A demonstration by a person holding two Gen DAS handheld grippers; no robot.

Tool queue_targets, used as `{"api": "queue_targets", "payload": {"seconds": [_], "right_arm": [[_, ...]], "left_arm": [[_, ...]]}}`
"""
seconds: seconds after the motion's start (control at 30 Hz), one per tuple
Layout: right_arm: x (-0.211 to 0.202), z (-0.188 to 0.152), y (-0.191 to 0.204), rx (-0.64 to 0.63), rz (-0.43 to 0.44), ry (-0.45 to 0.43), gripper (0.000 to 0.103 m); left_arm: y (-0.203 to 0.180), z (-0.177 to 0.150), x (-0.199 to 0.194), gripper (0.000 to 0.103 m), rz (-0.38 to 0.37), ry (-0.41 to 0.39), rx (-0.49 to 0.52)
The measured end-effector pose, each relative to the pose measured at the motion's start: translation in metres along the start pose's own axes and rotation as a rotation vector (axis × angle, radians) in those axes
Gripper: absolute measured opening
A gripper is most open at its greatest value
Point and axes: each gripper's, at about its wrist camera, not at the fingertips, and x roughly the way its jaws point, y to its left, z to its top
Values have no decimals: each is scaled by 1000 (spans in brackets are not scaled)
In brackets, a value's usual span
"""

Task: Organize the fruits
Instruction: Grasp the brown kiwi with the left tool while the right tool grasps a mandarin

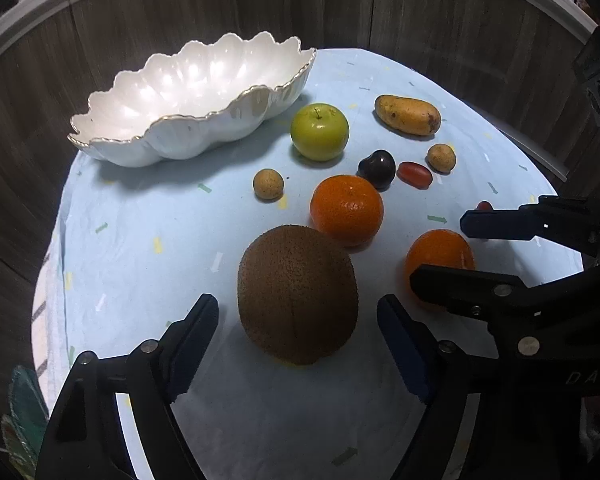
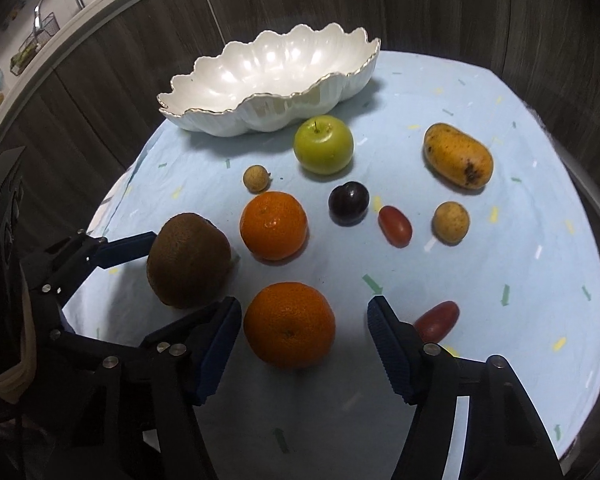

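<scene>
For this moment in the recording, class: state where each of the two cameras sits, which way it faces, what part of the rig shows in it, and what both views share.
Left wrist: on the left gripper, looking forward along its open fingers at the kiwi between them; the right gripper enters from the right.
Right wrist: on the right gripper, open around the near orange; the left gripper's fingers show at left, around the kiwi.
Shared: white bowl, green apple, mango, blue cloth.
</scene>
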Motion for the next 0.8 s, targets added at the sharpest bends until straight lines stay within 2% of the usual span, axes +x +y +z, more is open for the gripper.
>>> {"api": "queue_targets", "payload": {"seconds": [0.27, 0.33, 0.4, 0.5, 0.8], "right_arm": [[14, -3, -2, 20, 40, 42, 57], [14, -4, -1, 16, 61, 45, 49], [14, -4, 0, 14, 59, 44, 49], [13, -4, 0, 13, 62, 43, 49], [2, -4, 3, 8, 41, 14, 48]], "left_arm": [[3, -6, 9, 73, -22, 24, -10], [3, -6, 9, 69, -22, 20, -6], [2, -6, 8, 61, -22, 16, -1], [0, -5, 7, 55, -20, 12, 5], [1, -4, -1, 53, -19, 13, -29]]}}
